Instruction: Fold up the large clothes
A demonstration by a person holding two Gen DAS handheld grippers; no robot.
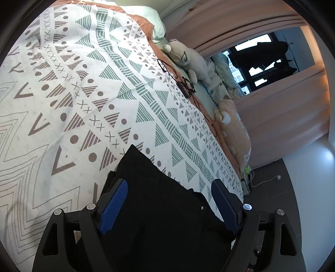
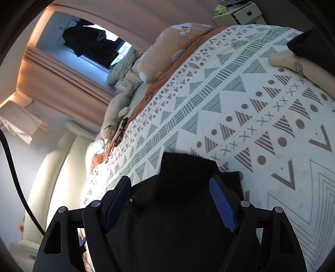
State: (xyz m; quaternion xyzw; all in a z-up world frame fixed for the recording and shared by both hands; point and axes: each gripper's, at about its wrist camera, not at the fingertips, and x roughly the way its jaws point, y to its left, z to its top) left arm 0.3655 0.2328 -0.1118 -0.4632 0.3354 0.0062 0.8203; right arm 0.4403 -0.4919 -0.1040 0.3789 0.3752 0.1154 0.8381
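A black garment lies on the bed's patterned white cover. In the left wrist view my left gripper is open, its blue-padded fingers spread on either side of the black cloth, which runs between them toward a corner. In the right wrist view my right gripper is open too, fingers straddling another end of the black garment on the cover. Neither gripper pinches the cloth. The left hand and a dark sleeve show at top right.
A plush toy, glasses and a black cable and an orange pillow lie along the bed's far edge. Curtains and a window stand beyond. A bedside cabinet and dark floor flank the bed.
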